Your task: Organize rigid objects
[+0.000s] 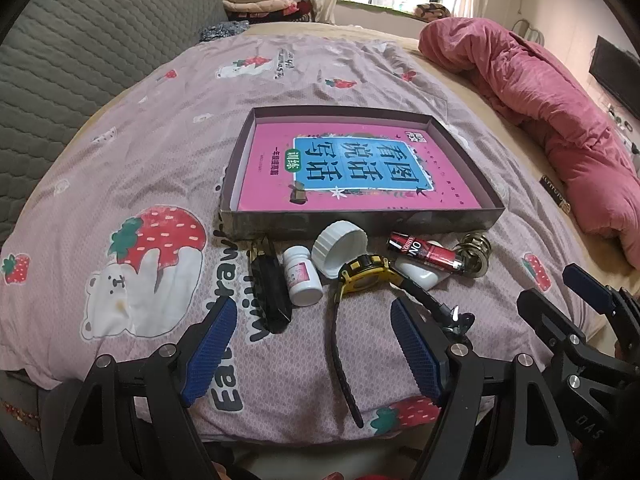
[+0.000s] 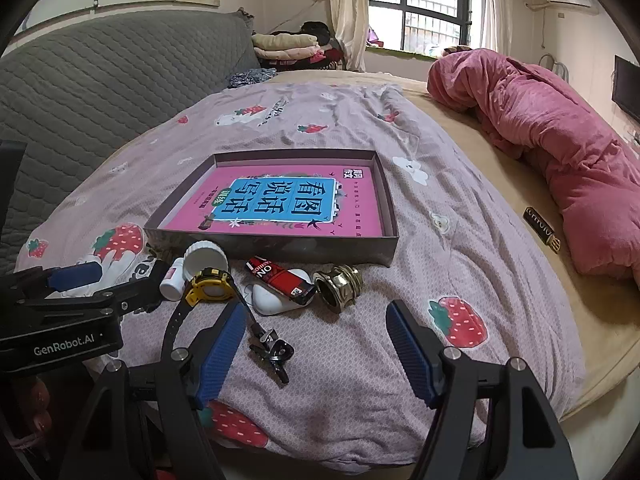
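Both hand-held grippers hover low over a bed, fingers spread and holding nothing. From the left wrist camera, the left hand-held gripper [image 1: 312, 348] shows two blue ribbed pads wide apart, framing a black watch strap. From the right wrist camera, the right hand-held gripper [image 2: 316, 354] is likewise spread, with the strap's buckle end lying between its pads.

Spread over the bed is a lilac sheet [image 1: 168, 128] printed with strawberries and white bears. On it sits a shallow grey box [image 1: 360, 222] containing a pink book [image 1: 352, 184] with a blue title panel. A cluster of small things lies on the sheet just in front of the box's near wall: a black hair clip [image 1: 270, 292], a small white pill bottle [image 1: 302, 276] standing upright, a white ribbed lid [image 1: 340, 248] tilted on its side, a yellow and black wristwatch [image 1: 366, 276], a red lighter [image 1: 424, 256] lying across a white oval object [image 1: 422, 276], and a brass threaded fitting [image 1: 476, 252] on its side.

A rumpled pink quilt [image 1: 540, 100] lies along the bed's right side, and a grey quilted cover [image 1: 80, 48] rises at left.
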